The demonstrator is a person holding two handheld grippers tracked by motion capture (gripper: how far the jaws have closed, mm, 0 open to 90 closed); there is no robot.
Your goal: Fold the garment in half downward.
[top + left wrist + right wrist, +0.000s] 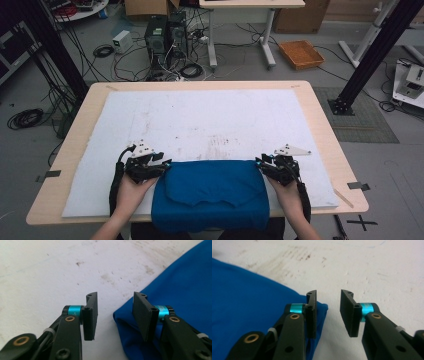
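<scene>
While jaws gape, cloth (210, 195) corners beside grippers.

Mat (200, 120) covers most of the tabletop (320, 125), bare margin on all sides. Folded cloth (210, 195) lies on the mat at the middle of the near edge, its front hanging just over that edge. Left claw (162, 164) sits at the cloth's far-left corner, right claw (260, 162) at its far-right corner. Each claw straddles its corner: one jaw over cloth, the other over bare mat. Far half of the mat carries nothing.
</scene>
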